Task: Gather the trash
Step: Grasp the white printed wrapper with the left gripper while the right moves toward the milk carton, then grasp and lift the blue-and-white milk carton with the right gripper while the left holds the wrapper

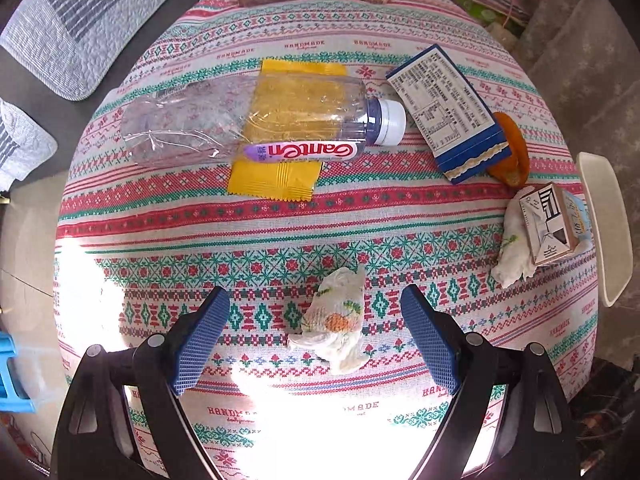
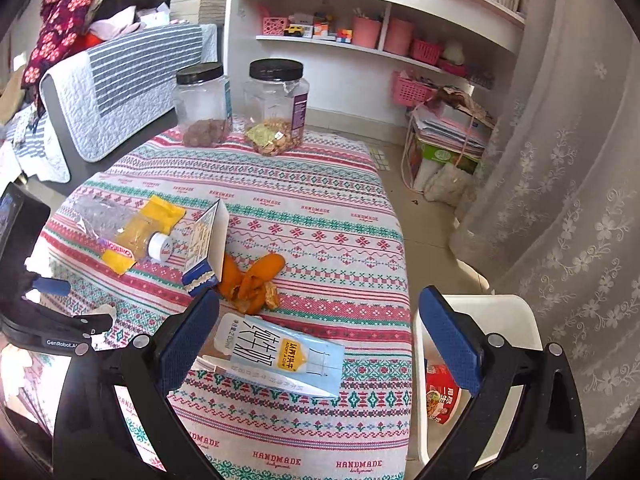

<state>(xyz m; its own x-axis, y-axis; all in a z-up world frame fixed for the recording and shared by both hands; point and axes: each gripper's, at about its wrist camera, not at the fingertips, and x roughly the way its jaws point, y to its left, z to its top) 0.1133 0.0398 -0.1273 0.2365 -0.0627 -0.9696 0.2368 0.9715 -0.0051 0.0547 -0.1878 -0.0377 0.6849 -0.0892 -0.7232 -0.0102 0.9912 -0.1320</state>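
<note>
Partly hidden wrapper (image 1: 276, 178) (under bottle (image 1: 248, 120))

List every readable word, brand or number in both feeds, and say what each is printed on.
"Ganten": label of the crushed clear plastic bottle.
"HANDMADE": repeated on the patterned woven tablecloth.
"GenRobot.AI": black body of the left tool.
"210ml" and "ADOPT A COW", plus large Chinese characters: light blue milk carton.
Table of fine print on the blue-edged cardboard box: too small to read.
Red instant-noodle cup in the white bin: unreadable.
</note>
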